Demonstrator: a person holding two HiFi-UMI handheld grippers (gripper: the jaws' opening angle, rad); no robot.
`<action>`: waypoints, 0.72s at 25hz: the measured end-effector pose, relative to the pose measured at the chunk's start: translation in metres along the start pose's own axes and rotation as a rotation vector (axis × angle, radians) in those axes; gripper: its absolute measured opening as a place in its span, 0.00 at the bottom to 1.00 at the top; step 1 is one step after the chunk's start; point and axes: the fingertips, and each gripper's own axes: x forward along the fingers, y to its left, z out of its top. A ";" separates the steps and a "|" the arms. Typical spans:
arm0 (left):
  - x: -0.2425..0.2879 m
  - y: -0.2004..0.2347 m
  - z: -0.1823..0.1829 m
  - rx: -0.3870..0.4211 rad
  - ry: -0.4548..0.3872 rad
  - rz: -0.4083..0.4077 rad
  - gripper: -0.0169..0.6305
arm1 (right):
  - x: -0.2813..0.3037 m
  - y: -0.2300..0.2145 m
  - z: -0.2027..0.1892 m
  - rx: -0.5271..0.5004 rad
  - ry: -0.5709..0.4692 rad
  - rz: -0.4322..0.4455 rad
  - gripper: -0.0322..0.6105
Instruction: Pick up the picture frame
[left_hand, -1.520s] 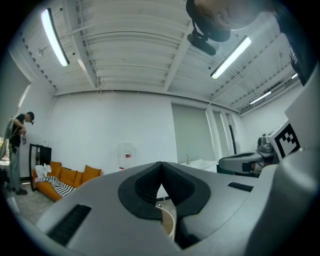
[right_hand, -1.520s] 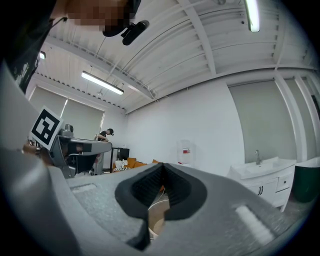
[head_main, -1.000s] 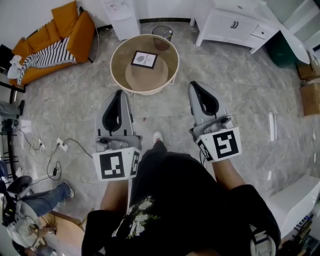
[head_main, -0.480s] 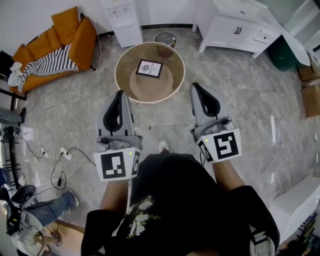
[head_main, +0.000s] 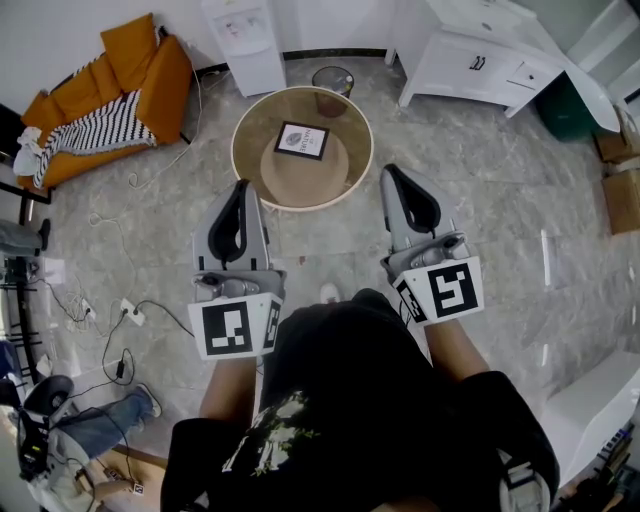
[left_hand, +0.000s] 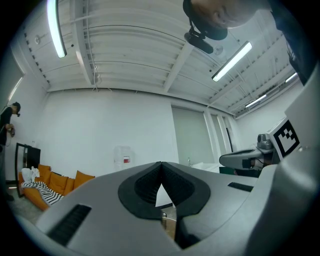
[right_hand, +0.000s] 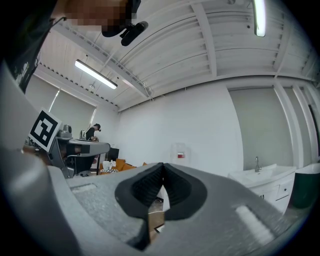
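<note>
A dark-framed picture frame (head_main: 302, 140) with a white print lies flat on the round glass-topped table (head_main: 250, 120) ahead of me in the head view. My left gripper (head_main: 241, 187) hovers short of the table's near left rim, jaws shut and empty. My right gripper (head_main: 391, 171) is level with it beside the table's near right rim, also shut with nothing held. In the left gripper view the left gripper (left_hand: 161, 164) points level at the far wall with its pads pressed together. The right gripper (right_hand: 163, 165) does the same in the right gripper view. The frame is hidden in both gripper views.
An orange sofa (head_main: 150, 75) with a striped blanket stands at the back left. A white water dispenser (head_main: 244, 35), a waste bin (head_main: 333, 82) and a white cabinet (head_main: 470, 55) line the far wall. Cables (head_main: 110, 300) trail over the floor at left. Another person (right_hand: 94, 131) stands far off.
Both grippers have advanced toward the round table together, so the table and frame now lie closer ahead. Both stay shut.
</note>
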 end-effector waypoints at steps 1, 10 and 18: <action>0.000 0.002 0.000 0.000 -0.002 0.002 0.05 | 0.002 0.003 0.000 0.000 -0.001 0.004 0.04; 0.003 0.007 -0.011 -0.019 0.006 -0.003 0.05 | 0.014 0.010 -0.004 -0.012 0.009 0.023 0.04; 0.023 0.009 -0.019 -0.005 0.017 0.004 0.05 | 0.033 -0.004 -0.015 0.000 0.008 0.030 0.04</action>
